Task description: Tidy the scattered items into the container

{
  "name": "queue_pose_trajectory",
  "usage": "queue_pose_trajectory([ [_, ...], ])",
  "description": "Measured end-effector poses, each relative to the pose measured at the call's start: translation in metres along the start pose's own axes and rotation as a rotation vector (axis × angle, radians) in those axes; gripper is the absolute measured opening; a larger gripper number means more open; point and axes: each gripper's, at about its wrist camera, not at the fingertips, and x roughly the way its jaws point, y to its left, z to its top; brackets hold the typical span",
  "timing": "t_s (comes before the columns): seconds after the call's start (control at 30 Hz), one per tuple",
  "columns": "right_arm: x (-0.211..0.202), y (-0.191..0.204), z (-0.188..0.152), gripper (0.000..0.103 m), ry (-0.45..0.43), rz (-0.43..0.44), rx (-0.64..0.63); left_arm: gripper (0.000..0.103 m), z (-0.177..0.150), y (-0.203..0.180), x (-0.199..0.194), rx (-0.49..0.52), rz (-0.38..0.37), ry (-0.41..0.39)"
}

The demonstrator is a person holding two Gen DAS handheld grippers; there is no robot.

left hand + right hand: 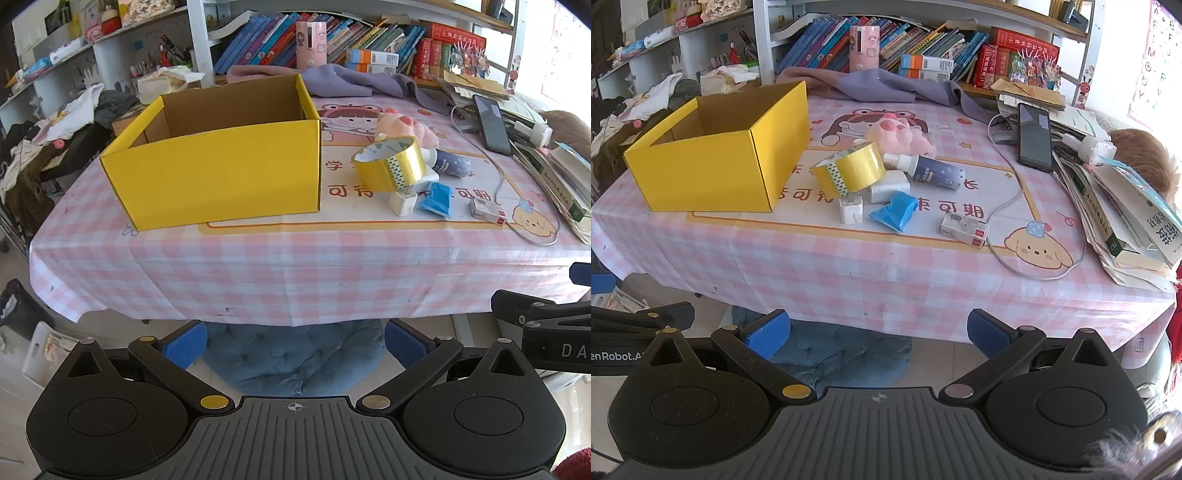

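Observation:
An open yellow cardboard box (221, 173) (709, 170) stands on the left of the table; its visible inside looks empty. To its right lie a yellow tape roll (389, 166) (851, 171), two white chargers (402, 203) (851, 210), a blue packet (436, 199) (895, 210), a purple spray bottle (448, 162) (934, 171), a pink plush (402, 127) (899, 138) and a small white box (485, 210) (964, 229). My left gripper (295, 341) and right gripper (879, 332) are open and empty, held below and in front of the table's front edge.
A phone (1034, 136) with a white cable (1012, 206), stacked books and papers (1126, 206) fill the table's right side. A purple cloth (879, 86) lies at the back before a bookshelf. A blue cushioned chair (295, 354) stands under the table.

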Motion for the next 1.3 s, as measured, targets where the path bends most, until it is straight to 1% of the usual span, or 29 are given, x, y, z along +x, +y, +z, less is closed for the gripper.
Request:
queue_pose_trajectory([
  [1.03,0.0009,-0.0032,-0.0009,0.103,0.008,-0.007,0.012,0.103,0.0007,0.0020,0.0028,-0.009,-0.006,0.012],
  [1.3,0.0017,-0.0021,-0.0007,0.103,0.006,-0.007,0.013,0.103,0.0021,0.0026,0.0017,-0.002,-0.010,0.004],
])
